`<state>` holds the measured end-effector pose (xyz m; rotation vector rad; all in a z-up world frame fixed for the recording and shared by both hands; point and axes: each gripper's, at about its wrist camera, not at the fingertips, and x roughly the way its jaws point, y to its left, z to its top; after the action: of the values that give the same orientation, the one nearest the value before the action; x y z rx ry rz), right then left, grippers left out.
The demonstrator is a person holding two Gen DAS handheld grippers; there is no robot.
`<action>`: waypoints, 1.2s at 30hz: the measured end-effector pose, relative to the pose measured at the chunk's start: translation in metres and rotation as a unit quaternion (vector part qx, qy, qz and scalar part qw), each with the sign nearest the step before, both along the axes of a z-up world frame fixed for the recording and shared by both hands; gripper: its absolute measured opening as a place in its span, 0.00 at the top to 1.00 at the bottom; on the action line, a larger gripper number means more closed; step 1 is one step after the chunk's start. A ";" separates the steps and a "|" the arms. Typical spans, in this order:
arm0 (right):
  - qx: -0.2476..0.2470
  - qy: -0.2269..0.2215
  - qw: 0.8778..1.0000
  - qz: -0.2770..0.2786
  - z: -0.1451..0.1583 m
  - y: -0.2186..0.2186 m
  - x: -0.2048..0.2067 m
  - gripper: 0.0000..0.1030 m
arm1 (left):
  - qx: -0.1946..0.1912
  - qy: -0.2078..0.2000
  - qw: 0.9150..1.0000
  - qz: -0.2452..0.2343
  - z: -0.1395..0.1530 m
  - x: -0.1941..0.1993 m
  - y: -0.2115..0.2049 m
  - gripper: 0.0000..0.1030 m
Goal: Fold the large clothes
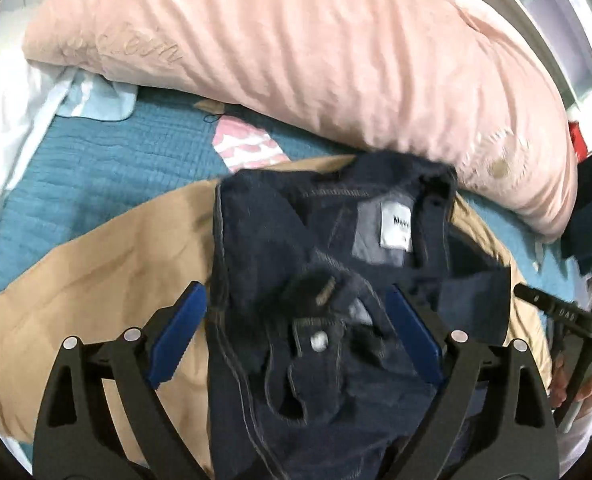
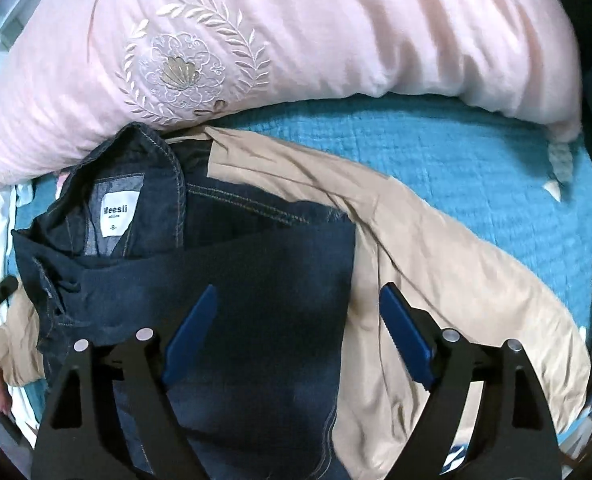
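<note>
Dark blue jeans lie folded on a tan garment on the bed, waistband and white label facing up. My left gripper is open above the jeans' button area, fingers either side of the fabric and holding nothing. In the right wrist view the jeans lie on the tan garment, label at the left. My right gripper is open over the folded leg's right edge, holding nothing.
A large pink embroidered pillow lies behind the clothes, also in the left wrist view. A teal quilted bedspread covers the bed. The other gripper and hand show at the right edge. White sheets lie far left.
</note>
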<state>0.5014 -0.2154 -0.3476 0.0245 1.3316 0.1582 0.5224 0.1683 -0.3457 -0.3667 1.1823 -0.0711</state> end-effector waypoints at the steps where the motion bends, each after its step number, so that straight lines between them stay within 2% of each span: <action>1: 0.009 0.006 1.000 0.011 -0.004 0.002 0.006 0.22 | -0.004 0.003 1.000 -0.004 -0.005 0.007 0.002 0.12; 3: 0.020 0.019 1.000 0.016 -0.011 0.005 0.014 0.22 | -0.001 0.009 1.000 -0.011 -0.014 0.018 0.005 0.12; 6: -0.008 0.025 0.999 0.033 -0.026 0.014 0.026 0.22 | 0.023 0.026 0.999 -0.013 -0.026 0.029 0.009 0.12; 11: 0.013 0.054 0.997 0.044 -0.049 0.019 0.042 0.21 | -0.012 0.005 0.999 -0.038 -0.035 0.046 0.009 0.12; 16: 0.047 0.082 0.995 0.030 -0.066 0.014 0.053 0.19 | -0.020 0.013 0.998 -0.051 -0.051 0.065 0.003 0.12; 17: 0.053 0.081 0.995 0.026 -0.063 0.012 0.053 0.25 | -0.026 0.011 0.999 -0.046 -0.053 0.066 0.004 0.13; 18: 0.049 0.076 0.996 0.024 -0.061 0.010 0.052 0.31 | -0.028 0.010 0.999 -0.044 -0.053 0.066 0.004 0.21; 19: 0.035 0.071 0.997 0.022 -0.058 0.008 0.051 0.47 | -0.017 0.010 0.999 -0.041 -0.054 0.066 0.003 0.39; 20: 0.028 0.067 0.997 0.019 -0.055 0.005 0.050 0.62 | -0.002 0.013 0.999 -0.042 -0.054 0.065 0.003 0.46; 21: 0.035 0.063 0.997 0.015 -0.051 0.000 0.048 0.70 | 0.022 0.015 0.999 -0.045 -0.053 0.064 0.002 0.56; 22: 0.059 0.063 0.996 0.011 -0.047 -0.005 0.046 0.82 | 0.018 0.013 0.999 -0.047 -0.053 0.062 0.001 0.63; 26: 0.092 0.069 0.993 0.016 -0.035 -0.012 0.041 0.90 | 0.017 0.002 0.998 -0.057 -0.043 0.059 -0.002 0.75; 28: 0.101 0.081 0.991 0.014 -0.039 -0.014 0.043 0.90 | 0.024 -0.001 0.998 -0.066 -0.040 0.059 -0.005 0.79; 30: 0.101 0.095 0.990 0.023 -0.047 -0.014 0.049 0.83 | 0.025 0.001 0.997 -0.070 -0.040 0.060 -0.005 0.79; 31: 0.098 0.101 0.990 0.014 -0.052 -0.016 0.052 0.76 | 0.022 0.003 0.997 -0.069 -0.040 0.061 -0.005 0.79; 32: 0.102 0.109 0.989 0.004 -0.058 -0.018 0.054 0.76 | 0.020 0.004 0.997 -0.071 -0.040 0.061 -0.004 0.79; 34: 0.103 0.114 0.988 0.001 -0.057 -0.020 0.055 0.75 | 0.022 0.004 0.997 -0.073 -0.039 0.055 -0.006 0.79; 36: 0.086 0.105 0.991 -0.001 -0.050 -0.017 0.057 0.68 | 0.026 0.006 0.997 -0.073 -0.040 0.055 -0.006 0.79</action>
<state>0.5580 -0.2325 -0.3981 0.1934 1.5246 0.2753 0.5771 0.1619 -0.3861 -0.2357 1.2196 -0.1650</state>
